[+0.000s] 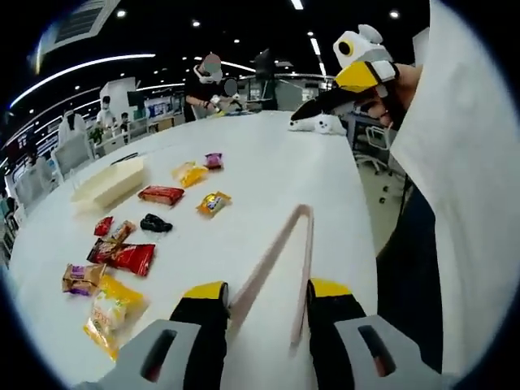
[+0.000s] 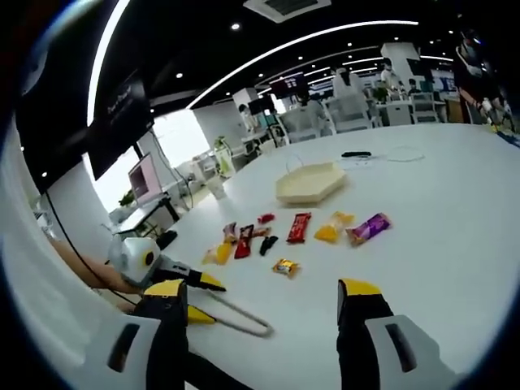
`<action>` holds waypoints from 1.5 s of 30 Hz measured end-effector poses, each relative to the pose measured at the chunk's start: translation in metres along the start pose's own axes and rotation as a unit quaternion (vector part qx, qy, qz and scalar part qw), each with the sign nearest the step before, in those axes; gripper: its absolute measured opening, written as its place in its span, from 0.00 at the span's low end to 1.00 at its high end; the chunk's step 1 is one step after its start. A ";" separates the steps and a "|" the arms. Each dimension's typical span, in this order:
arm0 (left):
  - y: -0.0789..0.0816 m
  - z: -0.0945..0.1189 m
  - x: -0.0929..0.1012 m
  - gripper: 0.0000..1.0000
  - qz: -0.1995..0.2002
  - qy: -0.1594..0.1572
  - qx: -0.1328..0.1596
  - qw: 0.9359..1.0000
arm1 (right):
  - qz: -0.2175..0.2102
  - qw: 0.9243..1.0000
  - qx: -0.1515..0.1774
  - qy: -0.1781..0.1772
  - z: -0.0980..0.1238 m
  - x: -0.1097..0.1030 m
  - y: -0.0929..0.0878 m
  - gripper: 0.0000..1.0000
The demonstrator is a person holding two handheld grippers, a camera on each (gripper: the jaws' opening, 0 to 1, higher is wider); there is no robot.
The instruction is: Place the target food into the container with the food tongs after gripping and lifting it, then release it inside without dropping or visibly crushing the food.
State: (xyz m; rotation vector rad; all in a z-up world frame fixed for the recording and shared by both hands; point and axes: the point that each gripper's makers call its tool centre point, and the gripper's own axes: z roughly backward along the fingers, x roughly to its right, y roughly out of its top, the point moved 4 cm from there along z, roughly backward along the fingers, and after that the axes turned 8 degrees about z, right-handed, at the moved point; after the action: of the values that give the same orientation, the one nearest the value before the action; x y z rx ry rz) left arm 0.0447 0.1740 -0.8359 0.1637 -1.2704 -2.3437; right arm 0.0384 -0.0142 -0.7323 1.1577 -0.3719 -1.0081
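Snack packets (image 1: 154,223), scattered mid-counter (image 1: 268,154) near the container (image 1: 110,183), look light, crinkly, slippery & crushable, so grip mid-body, gently, w/ the tongs (image 1: 280,260) clamped at handle end in left tool (image 1: 268,296); right tool (image 2: 264,302) open, empty.

Left gripper (image 1: 266,313): two black jaws with yellow tips, mounted on a light grey body with dark slots. Right gripper (image 2: 264,313): same build, black jaws, yellow tips, grey slotted housing. Person's garment: white top (image 1: 463,162), loose-fitting; dark trousers (image 1: 410,276) below it.
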 end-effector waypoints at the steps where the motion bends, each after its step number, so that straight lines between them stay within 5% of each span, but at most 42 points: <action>1: 0.000 0.000 0.001 0.36 -0.001 0.001 -0.003 1.000 | 0.000 1.000 -0.002 -0.002 0.000 0.001 -0.001 0.76; 7: 0.000 0.000 0.002 0.34 -0.001 0.011 -0.014 1.000 | -0.010 1.000 -0.005 -0.010 0.000 0.004 -0.007 0.76; 20: 0.003 0.000 0.002 0.32 0.022 0.086 -0.018 0.996 | -0.013 1.000 -0.013 -0.011 -0.001 0.003 -0.012 0.74; 24: 0.006 -0.005 -0.001 0.34 0.028 0.079 -0.015 0.996 | -0.014 1.000 -0.016 -0.010 -0.002 0.003 -0.014 0.74; 31: 0.021 -0.005 0.006 0.36 0.010 0.013 0.023 1.000 | -0.019 0.999 -0.028 -0.003 -0.004 0.001 -0.017 0.74; 45: 0.010 -0.008 0.008 0.37 -0.008 -0.013 -0.003 1.000 | -0.018 0.999 -0.031 -0.008 0.000 0.004 -0.019 0.73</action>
State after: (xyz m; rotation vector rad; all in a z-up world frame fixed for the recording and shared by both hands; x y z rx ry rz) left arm 0.0436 0.1594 -0.8317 0.1427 -1.2797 -2.3698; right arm 0.0321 -0.0182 -0.7502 1.1045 -0.3326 -1.0537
